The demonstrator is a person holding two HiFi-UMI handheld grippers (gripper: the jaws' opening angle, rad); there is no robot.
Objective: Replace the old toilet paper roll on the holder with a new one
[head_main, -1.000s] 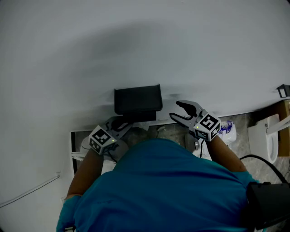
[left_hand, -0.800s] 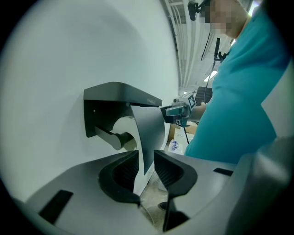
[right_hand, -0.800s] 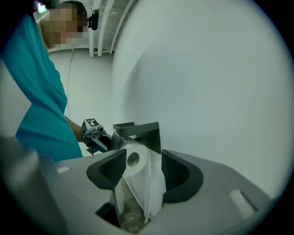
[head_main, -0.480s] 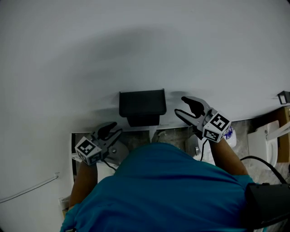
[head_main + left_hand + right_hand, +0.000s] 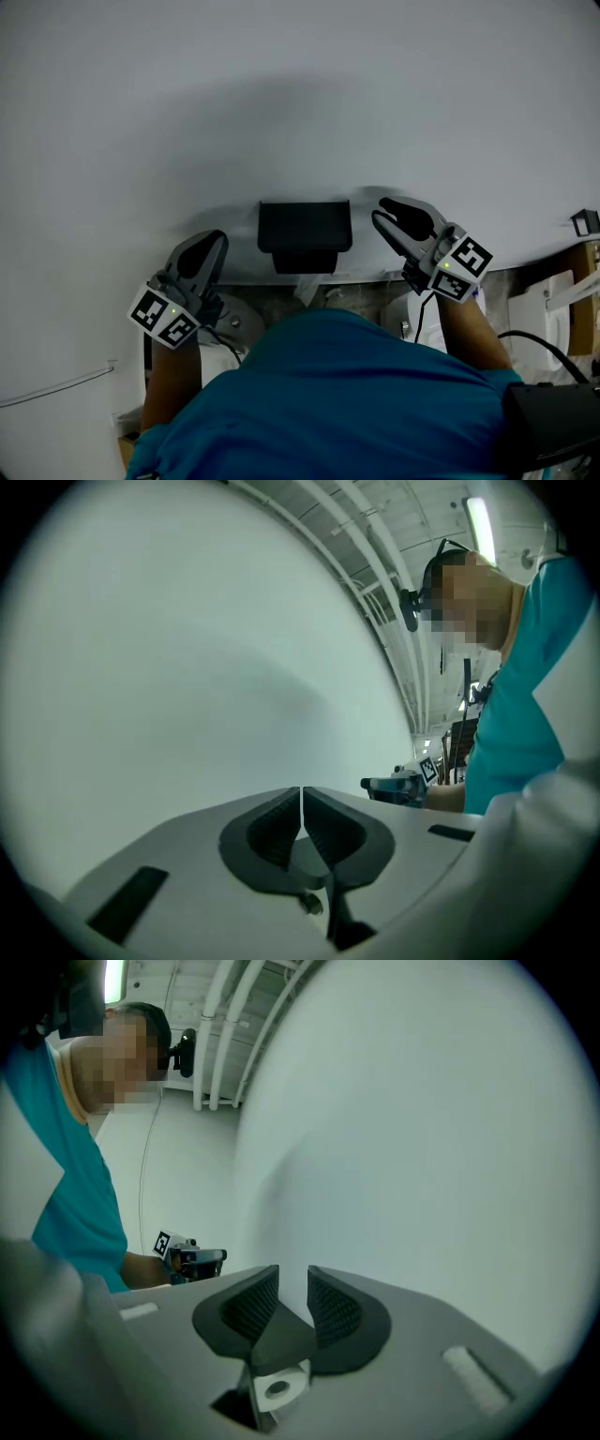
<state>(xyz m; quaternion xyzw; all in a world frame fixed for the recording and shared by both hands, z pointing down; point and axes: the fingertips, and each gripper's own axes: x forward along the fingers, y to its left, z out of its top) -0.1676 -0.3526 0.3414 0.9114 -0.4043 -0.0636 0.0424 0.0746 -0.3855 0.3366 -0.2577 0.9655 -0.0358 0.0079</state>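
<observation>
A black toilet-paper holder [image 5: 305, 234] hangs on the white wall, and a strip of white paper [image 5: 307, 286] dangles under it. Left of the holder, my left gripper [image 5: 214, 240] [image 5: 301, 794] points at the bare wall; its jaws are closing, pads nearly meeting, nothing between them. My right gripper [image 5: 382, 210] [image 5: 292, 1279] is raised just right of the holder. Its jaws are closing too, with a narrow empty gap between the pads. A small white roll [image 5: 277, 1389] shows through the opening below the right jaws.
The white wall [image 5: 300, 94] fills most of the head view. A white toilet [image 5: 553, 291] stands at the far right, with a black cable [image 5: 548, 342] near it. White items [image 5: 417, 323] lie low by the wall, partly hidden by the person's teal shirt [image 5: 328, 403].
Both grippers rose along the wall. The left one swung out from under the holder to its left, opened, then closed. The right gripper's jaws narrowed from wide open.
</observation>
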